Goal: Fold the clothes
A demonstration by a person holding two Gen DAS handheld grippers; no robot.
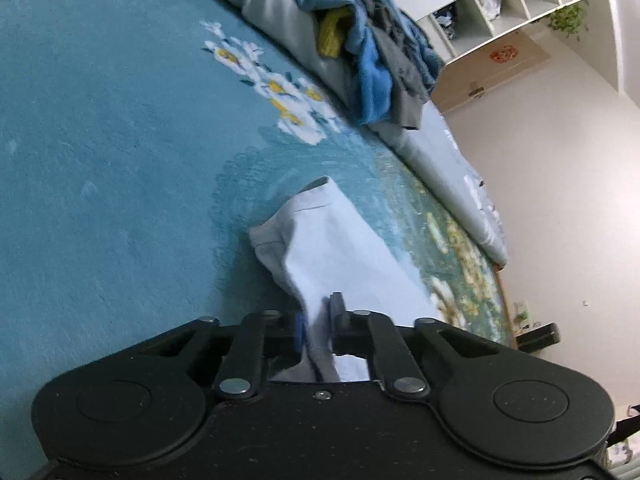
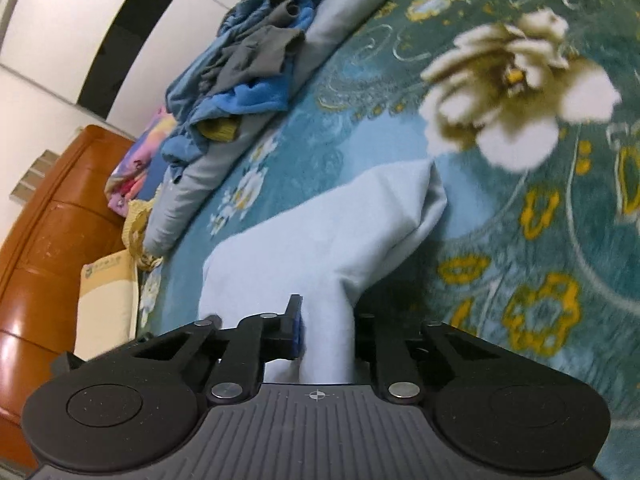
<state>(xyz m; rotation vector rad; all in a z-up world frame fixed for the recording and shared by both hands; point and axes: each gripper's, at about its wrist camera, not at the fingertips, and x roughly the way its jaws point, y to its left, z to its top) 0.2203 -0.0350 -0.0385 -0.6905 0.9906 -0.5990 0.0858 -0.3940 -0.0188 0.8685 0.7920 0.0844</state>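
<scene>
A pale blue garment (image 1: 336, 248) lies on the teal flowered blanket (image 1: 100, 160), and both grippers hold it lifted at its near end. My left gripper (image 1: 318, 328) is shut on a bunched edge of the garment, whose collar or hem end rests on the blanket ahead. In the right wrist view my right gripper (image 2: 326, 332) is shut on another part of the same pale blue garment (image 2: 320, 232), which drapes from the fingers down to the blanket (image 2: 520, 240).
A pile of unfolded blue, grey and yellow clothes (image 1: 372, 52) sits on a folded grey quilt (image 1: 440, 168) along the blanket's far side; the pile also shows in the right wrist view (image 2: 244, 68). A wooden headboard (image 2: 44, 240), a pillow (image 2: 104, 300) and white shelves (image 1: 512, 8) are around.
</scene>
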